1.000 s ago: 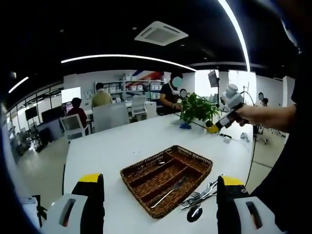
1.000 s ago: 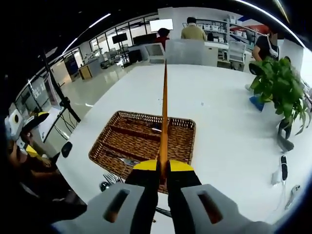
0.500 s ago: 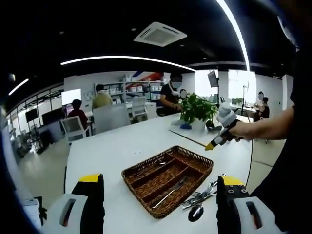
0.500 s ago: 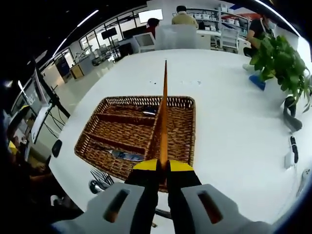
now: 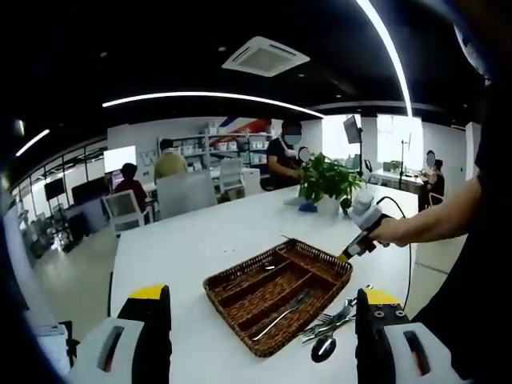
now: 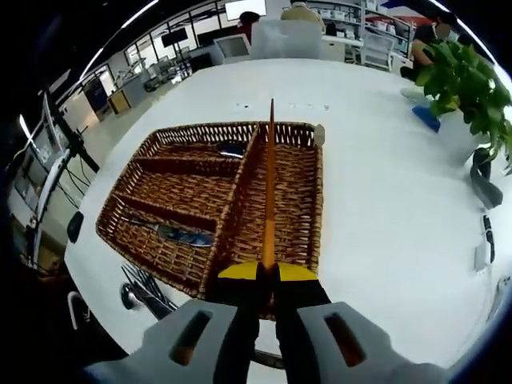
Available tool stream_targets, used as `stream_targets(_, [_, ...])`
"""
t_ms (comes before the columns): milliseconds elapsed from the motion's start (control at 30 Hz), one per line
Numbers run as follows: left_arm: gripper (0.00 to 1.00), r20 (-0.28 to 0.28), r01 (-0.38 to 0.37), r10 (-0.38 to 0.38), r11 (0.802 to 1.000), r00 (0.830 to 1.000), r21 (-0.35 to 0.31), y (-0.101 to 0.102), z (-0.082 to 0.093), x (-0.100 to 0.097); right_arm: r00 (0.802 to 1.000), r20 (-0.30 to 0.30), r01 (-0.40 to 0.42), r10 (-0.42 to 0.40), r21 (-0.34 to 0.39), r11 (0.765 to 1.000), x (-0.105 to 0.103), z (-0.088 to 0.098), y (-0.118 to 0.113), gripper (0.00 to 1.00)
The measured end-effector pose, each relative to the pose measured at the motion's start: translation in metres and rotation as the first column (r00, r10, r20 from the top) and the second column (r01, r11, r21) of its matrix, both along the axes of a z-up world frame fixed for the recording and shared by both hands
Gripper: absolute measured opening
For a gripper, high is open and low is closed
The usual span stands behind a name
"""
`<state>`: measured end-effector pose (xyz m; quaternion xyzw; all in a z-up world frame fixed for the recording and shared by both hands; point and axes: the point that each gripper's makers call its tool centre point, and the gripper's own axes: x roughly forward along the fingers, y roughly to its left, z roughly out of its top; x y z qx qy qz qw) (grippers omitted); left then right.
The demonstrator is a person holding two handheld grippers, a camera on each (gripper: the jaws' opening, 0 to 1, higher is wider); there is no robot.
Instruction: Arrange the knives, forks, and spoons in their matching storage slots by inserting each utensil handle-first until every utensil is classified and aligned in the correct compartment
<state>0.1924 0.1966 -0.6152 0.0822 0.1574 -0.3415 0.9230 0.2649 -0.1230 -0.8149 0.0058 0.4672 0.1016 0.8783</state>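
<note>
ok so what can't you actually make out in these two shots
- Held utensil, right gripper view: seen edge-on as a thin orange strip, so its type cannot be told; its lower end is hidden between the right tongs.
- Loose utensils beside the wicker tray, left gripper view: tangled and small, partly behind the left tongs; no count.
- Piece in the tray's far slot, right gripper view: too small to identify.

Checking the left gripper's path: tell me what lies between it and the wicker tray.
In the left gripper view, bare white table lies ahead of the left gripper up to the wicker tray. A pile of loose cutlery sits beside the tray's near right edge.
</note>
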Motion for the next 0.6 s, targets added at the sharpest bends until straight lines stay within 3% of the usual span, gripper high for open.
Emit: stream_targets(600, [1.0,0.0,-0.035,0.035,0.999,0.999,0.0,0.008,0.0,-0.001,0.994,-0.104,-0.031,0.027,-0.036,0.999,0.0,-0.025,0.004,0.03])
